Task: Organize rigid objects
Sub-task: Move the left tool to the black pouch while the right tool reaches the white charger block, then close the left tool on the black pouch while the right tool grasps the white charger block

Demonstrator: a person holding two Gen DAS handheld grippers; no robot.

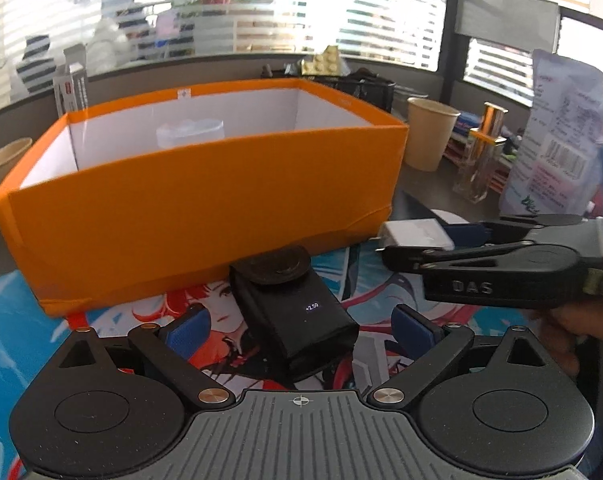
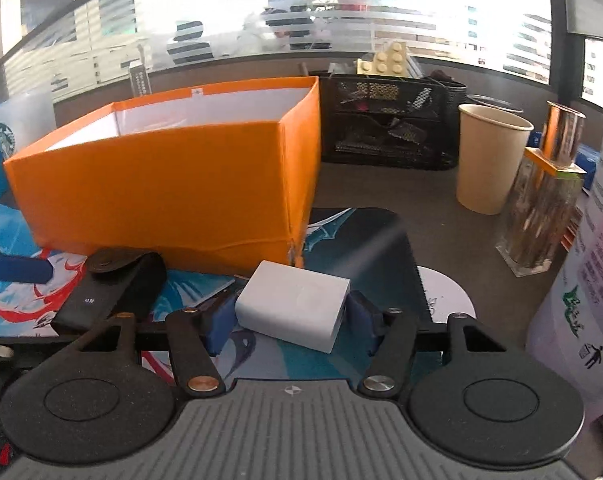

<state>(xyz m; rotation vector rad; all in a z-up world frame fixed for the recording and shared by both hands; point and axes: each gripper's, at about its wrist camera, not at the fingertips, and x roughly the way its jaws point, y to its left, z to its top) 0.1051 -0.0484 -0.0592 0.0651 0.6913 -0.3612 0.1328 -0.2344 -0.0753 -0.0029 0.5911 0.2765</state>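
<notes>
A: Which step are we at?

B: Picking up, I'd say. Going left to right: the orange box [image 1: 205, 200] sits at the far left of the bench, open-topped. Near its front lies the black case [image 1: 293, 312], flat on the printed mat [image 2: 333, 236], between the spread fingers of the left gripper [image 1: 301, 330], which don't touch it.

A: And the right side?

B: The right gripper [image 2: 291, 316] pinches the white charger block [image 2: 293, 304], blue pads pressing both its ends, just right of the box's near corner.

A: Poses?

B: Both grippers angle downward, low over the mat. Next the charger likely needs lifting over the box wall; the left fingers must shut on the case first.
</notes>
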